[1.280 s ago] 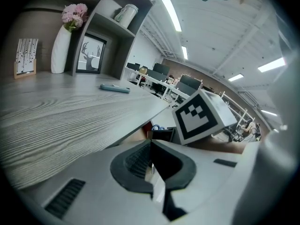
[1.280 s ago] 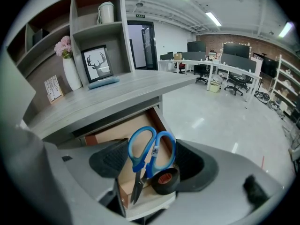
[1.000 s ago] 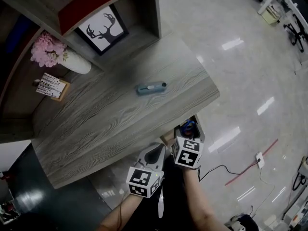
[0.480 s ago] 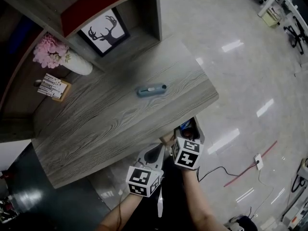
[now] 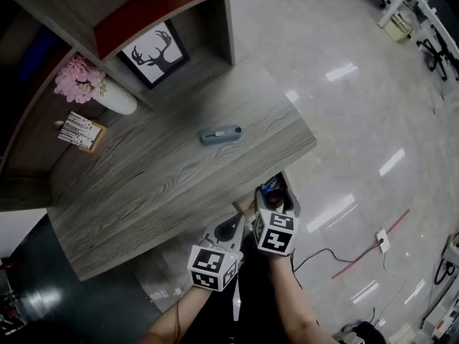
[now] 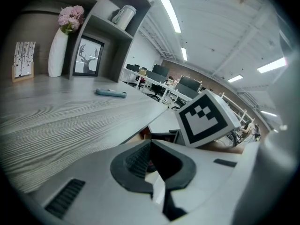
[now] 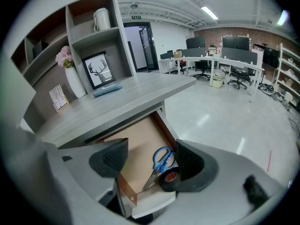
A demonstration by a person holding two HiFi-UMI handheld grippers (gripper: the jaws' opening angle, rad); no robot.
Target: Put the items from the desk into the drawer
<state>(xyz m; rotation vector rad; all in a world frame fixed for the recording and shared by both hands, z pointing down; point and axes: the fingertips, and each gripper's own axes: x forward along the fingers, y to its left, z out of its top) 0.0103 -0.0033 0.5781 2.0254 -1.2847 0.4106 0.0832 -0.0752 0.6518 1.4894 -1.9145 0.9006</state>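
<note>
We see right gripper (image 7: 147, 162) over open drawer (image 7: 136, 146) below desk (image 5: 165, 185) front edge; fingers spread wide, nothing gripped. Blue-handled scissors (image 7: 162, 161) and black tape roll (image 7: 169, 178) lie in drawer at its near end by right wall, touching each other. Left gripper (image 6: 151, 146) just beside right one; fingers closed together, we make out nothing held. Slim blue-grey item (image 5: 220, 135) lies on desk, well apart from both grippers. Vase of pink flowers (image 5: 107, 95) and deer picture (image 5: 150, 46) at desk back.
</note>
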